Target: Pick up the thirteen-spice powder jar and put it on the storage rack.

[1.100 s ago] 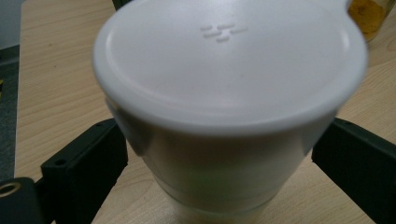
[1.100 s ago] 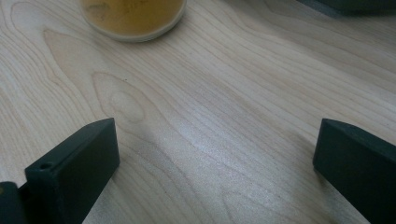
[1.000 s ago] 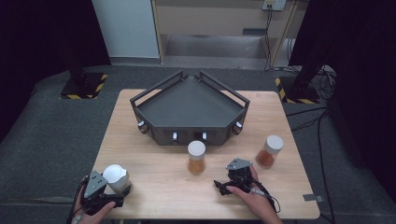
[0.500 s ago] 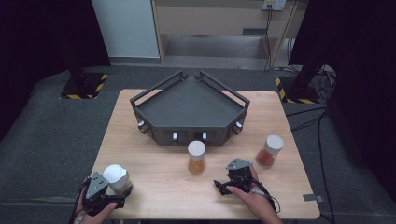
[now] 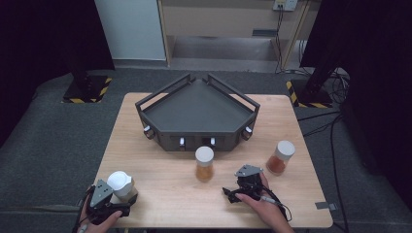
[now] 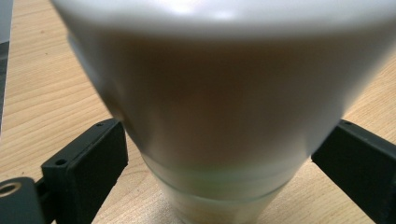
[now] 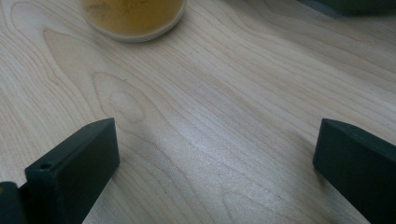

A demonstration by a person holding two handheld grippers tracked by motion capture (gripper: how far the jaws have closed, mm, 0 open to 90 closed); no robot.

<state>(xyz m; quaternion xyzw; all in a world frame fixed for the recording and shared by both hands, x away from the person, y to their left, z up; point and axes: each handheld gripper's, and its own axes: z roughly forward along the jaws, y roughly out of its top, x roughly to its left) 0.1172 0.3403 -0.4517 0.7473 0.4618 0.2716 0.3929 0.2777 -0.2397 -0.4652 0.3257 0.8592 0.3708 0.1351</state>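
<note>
A white-lidded jar (image 5: 120,183) stands near the table's front left corner. My left gripper (image 5: 124,194) is open, with one jaw on each side of the jar. In the left gripper view the jar (image 6: 224,93) looms blurred and very close between the jaws of that gripper (image 6: 219,154). A second jar (image 5: 204,164) with orange contents stands at mid table. A third jar (image 5: 280,158), darker orange, stands to its right. My right gripper (image 5: 232,191) rests open on the wood just right of the middle jar, whose base (image 7: 133,16) lies beyond its empty jaws (image 7: 215,140).
A dark grey five-sided rack (image 5: 197,114) with raised rails and knobs on its front takes up the far half of the wooden table (image 5: 165,204). Its edge (image 7: 355,4) shows at the top right of the right gripper view. Grey carpet surrounds the table.
The left hand and gripper have shifted very slightly at the white-lidded jar. The right gripper and the other two jars have not moved.
</note>
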